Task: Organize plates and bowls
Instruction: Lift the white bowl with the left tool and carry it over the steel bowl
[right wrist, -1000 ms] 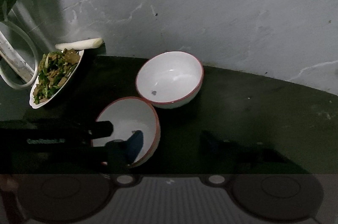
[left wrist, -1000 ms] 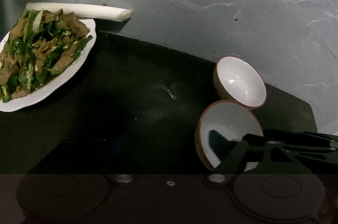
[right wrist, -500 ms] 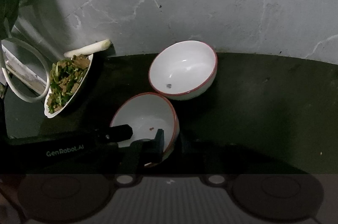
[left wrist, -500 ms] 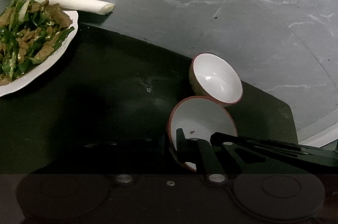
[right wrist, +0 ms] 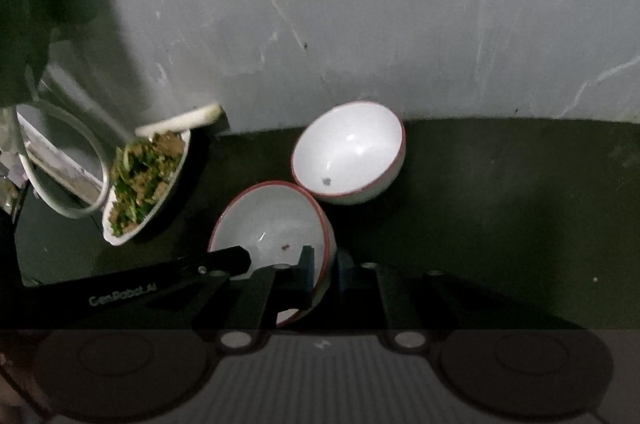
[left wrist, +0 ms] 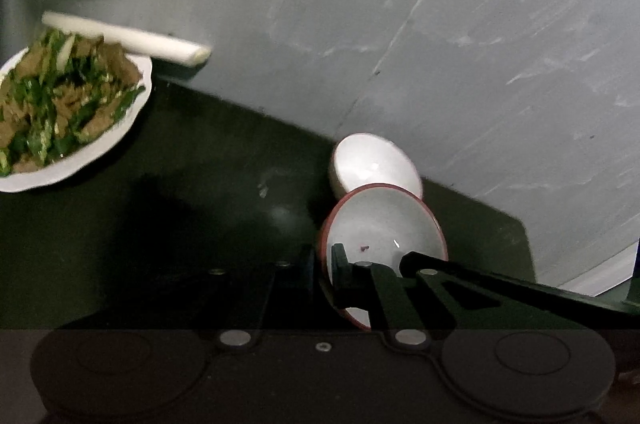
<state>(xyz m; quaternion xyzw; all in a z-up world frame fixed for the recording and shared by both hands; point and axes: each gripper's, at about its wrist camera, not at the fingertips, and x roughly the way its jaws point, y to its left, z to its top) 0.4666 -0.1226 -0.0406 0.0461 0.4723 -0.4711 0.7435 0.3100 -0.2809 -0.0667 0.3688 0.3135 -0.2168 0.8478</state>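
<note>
The near bowl [right wrist: 276, 220], white with a red rim, sits tilted on the dark mat; the far bowl [right wrist: 348, 151], its match, touches it; the plate [left wrist: 72, 107] holds stir-fry.

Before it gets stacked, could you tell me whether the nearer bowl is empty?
Nearly empty: the nearer bowl shows a bare white inside with only one small dark speck near the bottom; both sets of jaws grip its rim.

Near bowl [left wrist: 384, 224]: lower rim hidden behind both grippers' fingers.
Far bowl [left wrist: 372, 159]: near edge covered by the near bowl; motion-blurred in the left view.
Plate of food [left wrist: 72, 111]: cut off at the left edge.
Speck in far bowl [right wrist: 327, 179]: too small to identify.
</note>
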